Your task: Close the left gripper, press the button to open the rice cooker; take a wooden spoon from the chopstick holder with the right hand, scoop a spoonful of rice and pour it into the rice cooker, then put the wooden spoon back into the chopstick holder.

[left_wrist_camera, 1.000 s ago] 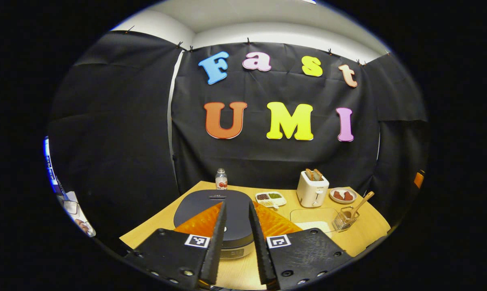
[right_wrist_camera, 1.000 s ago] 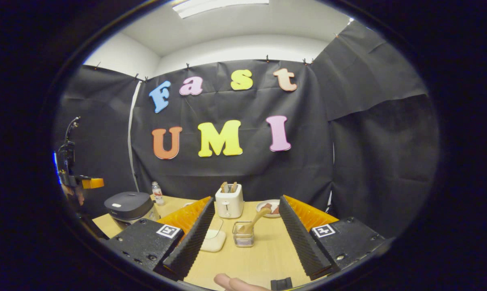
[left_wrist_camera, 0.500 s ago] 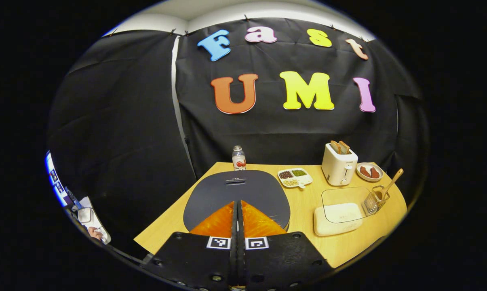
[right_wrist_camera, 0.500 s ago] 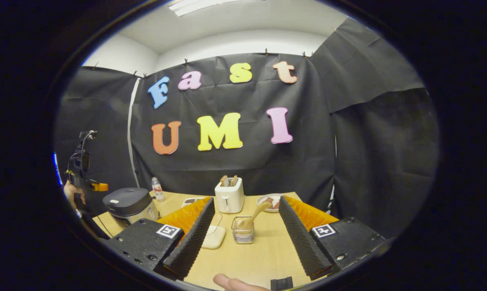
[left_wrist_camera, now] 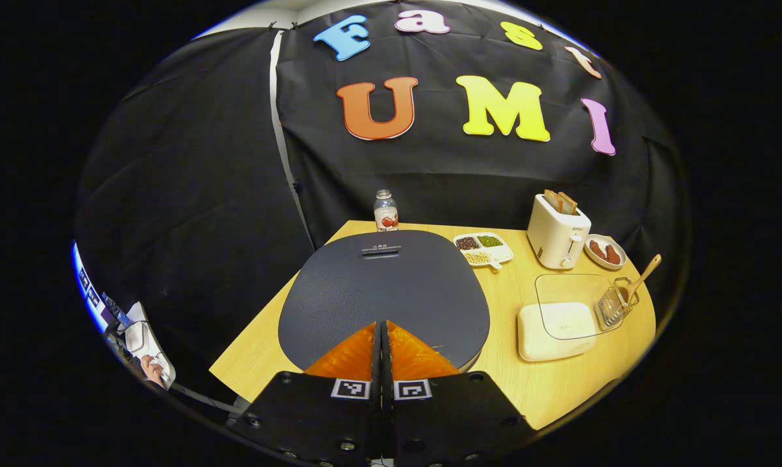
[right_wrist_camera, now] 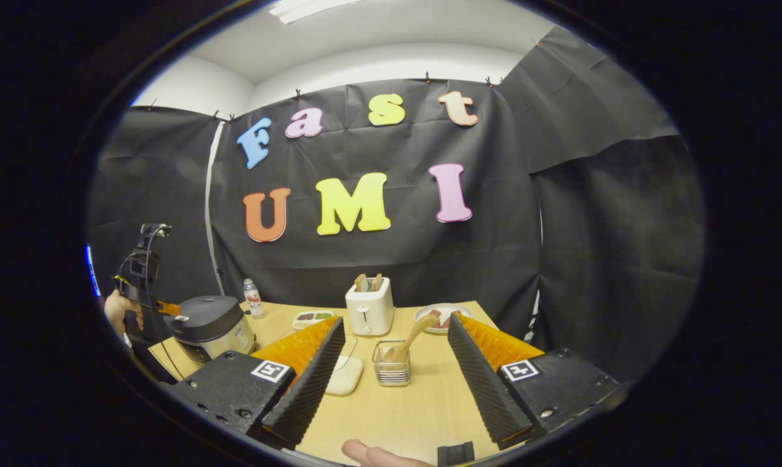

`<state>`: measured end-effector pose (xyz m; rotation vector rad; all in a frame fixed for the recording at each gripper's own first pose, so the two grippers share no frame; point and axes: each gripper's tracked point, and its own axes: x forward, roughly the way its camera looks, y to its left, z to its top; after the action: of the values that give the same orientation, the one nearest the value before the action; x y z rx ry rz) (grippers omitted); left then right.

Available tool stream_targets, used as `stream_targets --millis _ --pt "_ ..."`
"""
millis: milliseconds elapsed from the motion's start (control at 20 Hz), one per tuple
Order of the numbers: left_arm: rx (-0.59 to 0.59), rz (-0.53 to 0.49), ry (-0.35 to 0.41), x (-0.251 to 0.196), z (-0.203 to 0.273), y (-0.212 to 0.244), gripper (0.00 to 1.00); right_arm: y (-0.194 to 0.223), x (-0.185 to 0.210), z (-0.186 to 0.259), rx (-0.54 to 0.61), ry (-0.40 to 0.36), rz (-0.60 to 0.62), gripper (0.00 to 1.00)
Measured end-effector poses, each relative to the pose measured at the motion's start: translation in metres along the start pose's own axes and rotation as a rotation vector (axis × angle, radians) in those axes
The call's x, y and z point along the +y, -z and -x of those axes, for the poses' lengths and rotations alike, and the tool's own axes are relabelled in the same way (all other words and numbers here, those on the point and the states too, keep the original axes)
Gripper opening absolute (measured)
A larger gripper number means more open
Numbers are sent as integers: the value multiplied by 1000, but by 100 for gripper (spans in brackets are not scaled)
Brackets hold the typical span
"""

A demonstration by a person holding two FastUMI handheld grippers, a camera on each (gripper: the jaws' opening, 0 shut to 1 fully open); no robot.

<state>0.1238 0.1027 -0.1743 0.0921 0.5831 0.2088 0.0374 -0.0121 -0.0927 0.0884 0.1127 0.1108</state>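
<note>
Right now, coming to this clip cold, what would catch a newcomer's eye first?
The dark rice cooker, lid down, sits at the table's near left, and the shut left gripper hangs just over its near edge. At the table's right, a wooden spoon leans in the wire chopstick holder, framed between the open right gripper fingers. A white toaster stands behind.

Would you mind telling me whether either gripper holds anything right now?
Nothing is held: the left gripper is shut on nothing, above the rice cooker; the right gripper is open.
</note>
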Motion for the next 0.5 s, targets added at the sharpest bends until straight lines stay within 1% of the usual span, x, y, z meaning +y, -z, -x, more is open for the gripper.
stream_targets --millis 200,250,300,400,450,500 --pt "23 4 -7 4 -2 7 0 8 1 -2 14 -6 -5 99" --pt "35 1 -8 4 0 9 0 9 1 -2 15 -6 -7 100" --pt "33 -14 -10 3 -1 10 0 10 0 -2 16 -7 -9 99" --pt "38 -25 -18 4 -3 13 0 11 0 -2 18 -7 -18 100" --pt "47 -3 -19 4 -4 17 0 13 1 -2 21 -8 -23 100" --pt "22 -13 -18 3 -2 11 0 15 1 -3 24 -9 -29 100"
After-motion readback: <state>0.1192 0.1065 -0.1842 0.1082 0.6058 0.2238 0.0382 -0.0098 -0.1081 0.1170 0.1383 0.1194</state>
